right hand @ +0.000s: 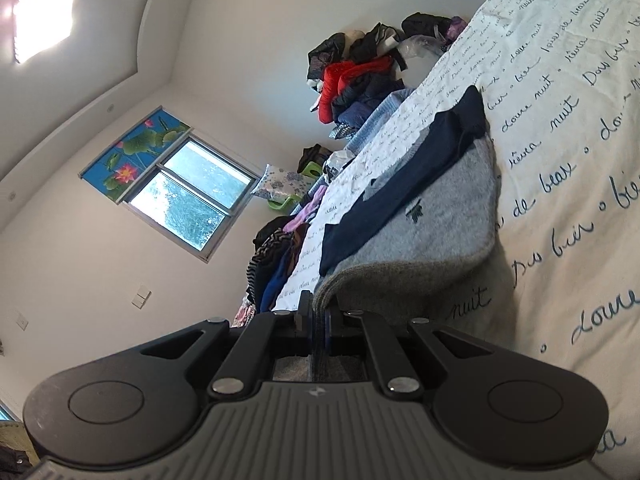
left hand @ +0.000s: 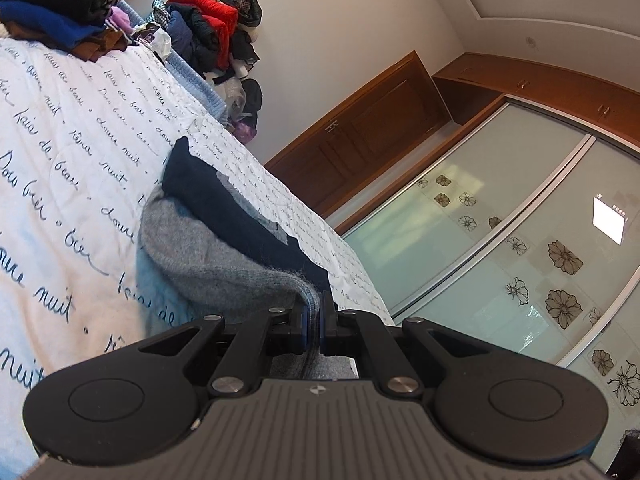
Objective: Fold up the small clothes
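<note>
Grey-and-navy knitted sweater point(left hand: 208, 248) hem pinched by both the left hand-held gripper point(left hand: 316, 320) and right hand-held gripper point(right hand: 318, 320); next, judging, carry it toward twelve o'clock over the bed point(left hand: 60, 140).

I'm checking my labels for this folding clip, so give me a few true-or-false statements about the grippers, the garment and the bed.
1. The left gripper is shut on the grey sweater. True.
2. The right gripper is open and holds nothing. False: it also pinches the sweater's edge.
3. The sweater has a navy band. True.
4. The bedspread is plain. False: it bears handwritten-style script.
</note>
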The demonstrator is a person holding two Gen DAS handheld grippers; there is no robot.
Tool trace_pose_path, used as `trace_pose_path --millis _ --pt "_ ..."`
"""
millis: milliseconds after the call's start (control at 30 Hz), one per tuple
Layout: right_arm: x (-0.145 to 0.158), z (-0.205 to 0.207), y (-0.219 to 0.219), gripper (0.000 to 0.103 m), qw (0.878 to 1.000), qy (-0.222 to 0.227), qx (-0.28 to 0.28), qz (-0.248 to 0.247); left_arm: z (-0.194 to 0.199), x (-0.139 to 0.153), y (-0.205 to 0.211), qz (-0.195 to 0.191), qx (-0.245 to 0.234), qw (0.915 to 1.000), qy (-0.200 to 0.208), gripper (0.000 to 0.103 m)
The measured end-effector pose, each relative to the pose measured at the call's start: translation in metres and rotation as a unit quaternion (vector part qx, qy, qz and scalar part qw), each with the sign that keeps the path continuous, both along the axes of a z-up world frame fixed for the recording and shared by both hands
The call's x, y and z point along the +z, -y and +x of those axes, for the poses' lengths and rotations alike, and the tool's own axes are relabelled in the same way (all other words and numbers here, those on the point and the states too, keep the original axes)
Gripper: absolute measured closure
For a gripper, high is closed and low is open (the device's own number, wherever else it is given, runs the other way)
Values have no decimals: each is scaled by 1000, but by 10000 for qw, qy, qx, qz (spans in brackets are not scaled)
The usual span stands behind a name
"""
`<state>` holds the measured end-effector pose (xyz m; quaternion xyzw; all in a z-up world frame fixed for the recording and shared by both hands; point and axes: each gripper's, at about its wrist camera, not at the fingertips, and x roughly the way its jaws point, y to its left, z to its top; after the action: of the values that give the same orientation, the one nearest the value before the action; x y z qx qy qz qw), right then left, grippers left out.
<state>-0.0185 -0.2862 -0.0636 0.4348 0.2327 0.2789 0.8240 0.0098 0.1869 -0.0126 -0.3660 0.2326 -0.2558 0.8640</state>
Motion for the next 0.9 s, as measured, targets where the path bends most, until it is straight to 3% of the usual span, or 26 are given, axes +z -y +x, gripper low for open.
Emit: trace_pose_path --millis 467,900 --pt "21 55 17 97 9990 325 -289 142 53 35 5 284 111 9995 29 98" --pt "15 125 36 97 9975 238 -619 230 136 52 15 573 317 9978 -37 98"
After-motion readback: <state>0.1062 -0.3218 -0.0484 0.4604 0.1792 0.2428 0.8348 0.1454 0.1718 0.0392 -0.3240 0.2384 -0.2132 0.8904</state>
